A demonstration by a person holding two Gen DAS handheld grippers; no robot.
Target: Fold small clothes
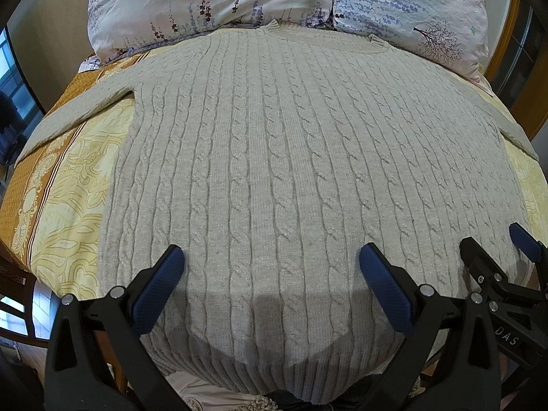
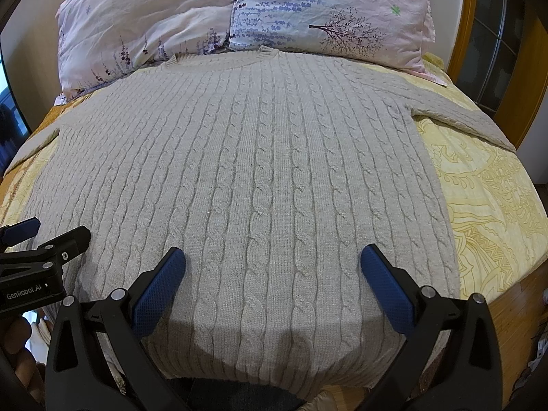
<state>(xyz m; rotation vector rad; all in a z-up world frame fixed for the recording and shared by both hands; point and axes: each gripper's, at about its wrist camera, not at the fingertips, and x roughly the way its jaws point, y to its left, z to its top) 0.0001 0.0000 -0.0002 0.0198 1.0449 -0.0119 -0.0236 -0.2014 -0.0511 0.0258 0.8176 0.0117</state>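
One sweater [image 1: 274, 171], two pillows [image 2: 144, 24], one bedspread [image 2: 486, 185], two claws [image 1: 270, 274].

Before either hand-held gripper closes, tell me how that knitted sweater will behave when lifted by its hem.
The sweater lies limp and flat on the bedspread, so it will probably drape and sag, not hold shape. Its thick cable knit suggests some weight and stretch. The textured yarn seems unlikely to slip from the pads.

A home bedroom, a bed with a yellow patterned bedspread [image 2: 486, 185], two floral pillows [image 2: 328, 17] at its head edge, wooden door frame [image 2: 462, 34] beside it
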